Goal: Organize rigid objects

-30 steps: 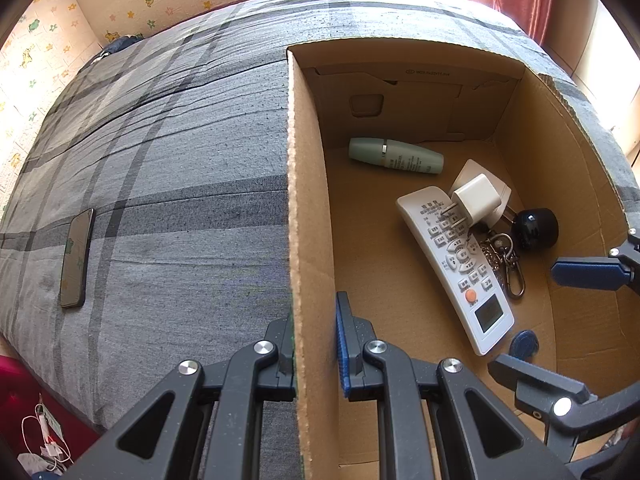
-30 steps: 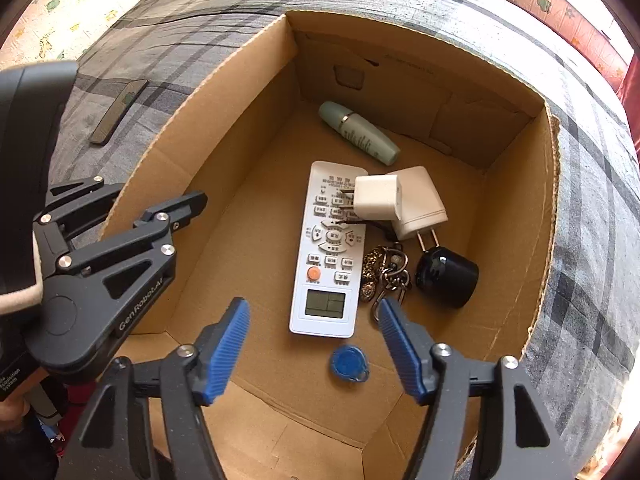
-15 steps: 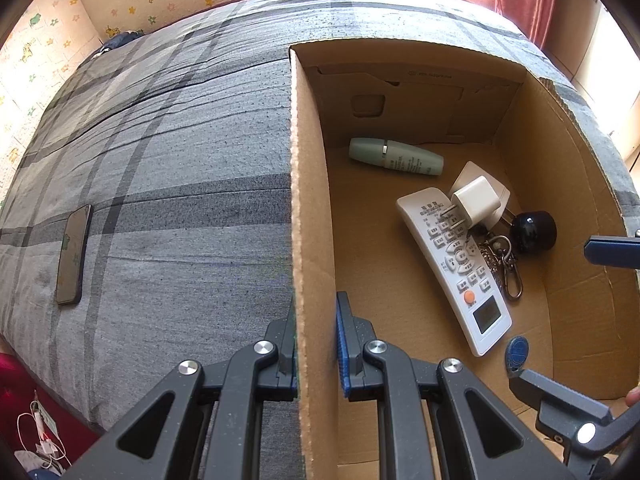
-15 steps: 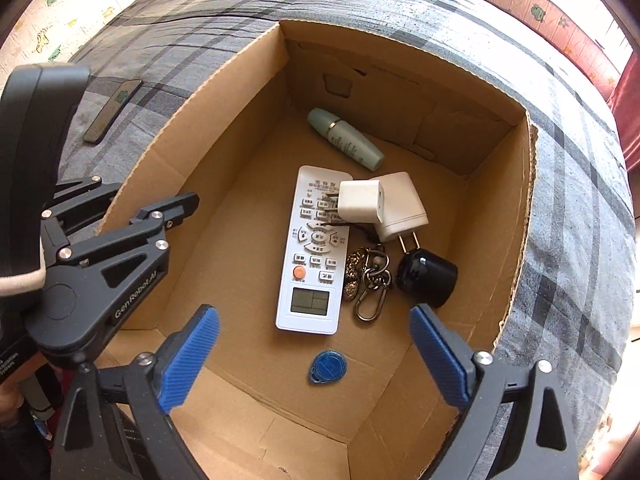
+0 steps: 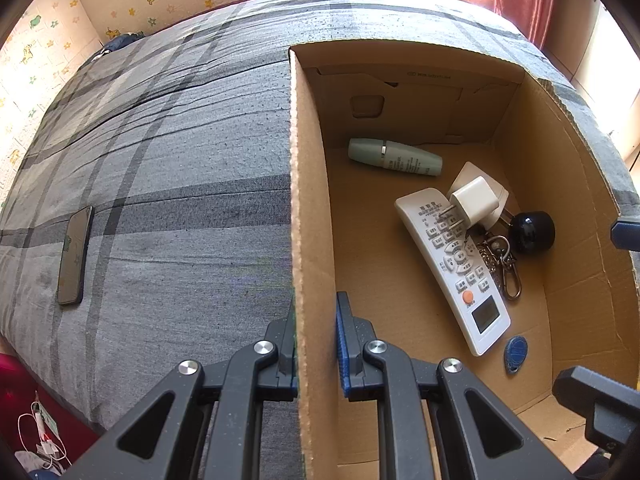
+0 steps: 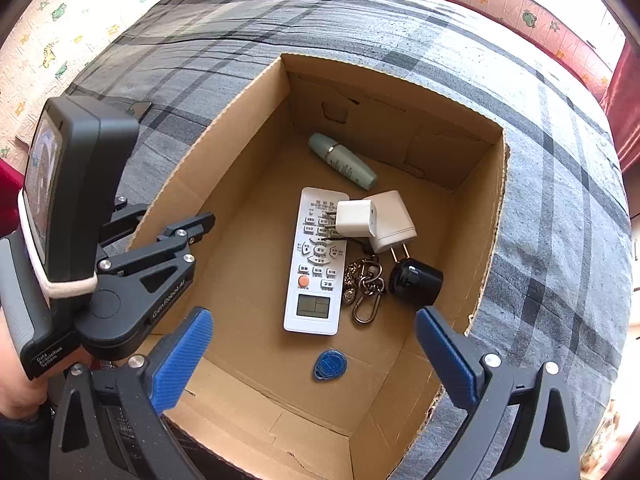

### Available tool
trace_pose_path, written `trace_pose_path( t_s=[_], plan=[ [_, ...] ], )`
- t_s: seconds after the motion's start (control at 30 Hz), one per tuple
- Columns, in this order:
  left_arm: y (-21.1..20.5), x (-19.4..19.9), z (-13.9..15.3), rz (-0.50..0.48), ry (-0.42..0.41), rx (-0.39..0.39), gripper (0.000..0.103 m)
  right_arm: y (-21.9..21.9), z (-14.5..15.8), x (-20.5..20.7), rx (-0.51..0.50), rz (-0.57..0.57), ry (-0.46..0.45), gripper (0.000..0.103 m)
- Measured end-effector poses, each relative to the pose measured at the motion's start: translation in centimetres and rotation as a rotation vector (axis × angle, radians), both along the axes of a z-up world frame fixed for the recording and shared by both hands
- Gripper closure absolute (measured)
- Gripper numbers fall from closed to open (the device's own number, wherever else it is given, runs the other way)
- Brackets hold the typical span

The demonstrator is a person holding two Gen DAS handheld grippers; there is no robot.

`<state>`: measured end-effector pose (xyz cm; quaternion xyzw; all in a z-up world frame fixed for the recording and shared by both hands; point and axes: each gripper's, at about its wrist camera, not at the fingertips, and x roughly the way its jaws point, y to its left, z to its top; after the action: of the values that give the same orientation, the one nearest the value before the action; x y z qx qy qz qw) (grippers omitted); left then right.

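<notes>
An open cardboard box (image 6: 224, 136) (image 5: 310, 200) sits on a grey plaid bed. Inside lie a white remote (image 6: 316, 264) (image 5: 452, 264), two white plug adapters (image 6: 376, 220) (image 5: 476, 198), a pale green tube (image 6: 344, 160) (image 5: 394, 157), a key chain (image 6: 364, 284), a black round object (image 6: 416, 282) (image 5: 530, 232) and a blue tag (image 6: 330, 364) (image 5: 516, 354). My left gripper (image 5: 316, 340) (image 6: 192, 224) is shut on the box's left wall. My right gripper (image 6: 314, 354) is open and empty above the box's near edge.
A dark phone (image 5: 74, 256) lies on the bed left of the box; it also shows in the right wrist view (image 6: 140, 109). The bed's near left edge drops to a red floor with a white cable (image 5: 40, 432). Patterned walls stand behind.
My right gripper has opened wider and pulled up and back from the box. The blue tag lies on the box floor. My left gripper keeps its hold on the wall.
</notes>
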<state>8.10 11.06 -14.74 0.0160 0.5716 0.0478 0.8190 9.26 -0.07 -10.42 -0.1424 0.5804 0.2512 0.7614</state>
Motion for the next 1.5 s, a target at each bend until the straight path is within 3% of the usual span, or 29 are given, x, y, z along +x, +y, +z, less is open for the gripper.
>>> trace_pose_path(
  t_s=[0.53,0.57,0.67,0.77,1.07,1.3,1.5],
  plan=[
    [-0.3,-0.6,2.5,0.013,-0.051,0.018,0.085,-4.0,4.4,-0.8,0.058,-0.122,-0.106,0.0],
    [-0.3,-0.6,2.9,0.022,-0.061,0.037,0.078,-4.4,4.6,-0.9,0.063,-0.132,-0.108,0.0],
    [-0.2,-1.0,4.4,0.048,-0.09,0.05,0.033,-5.7,5.0,-1.1,0.074,-0.163,-0.111,0.0],
    [-0.2,-1.6,6.1,0.069,-0.131,0.073,0.018,-6.9,5.4,-1.5,0.085,-0.187,-0.115,0.0],
    [-2.1,-5.0,11.5,0.064,-0.24,0.055,0.0,-9.7,7.6,-3.1,0.093,-0.253,-0.161,0.0],
    [-5.0,-8.0,13.8,0.021,-0.302,0.045,0.0,-11.8,8.8,-4.8,0.106,-0.3,-0.203,0.0],
    [-7.0,-9.8,14.6,0.013,-0.325,0.046,0.0,-13.1,10.6,-6.8,0.08,-0.331,-0.293,0.0]
  ],
)
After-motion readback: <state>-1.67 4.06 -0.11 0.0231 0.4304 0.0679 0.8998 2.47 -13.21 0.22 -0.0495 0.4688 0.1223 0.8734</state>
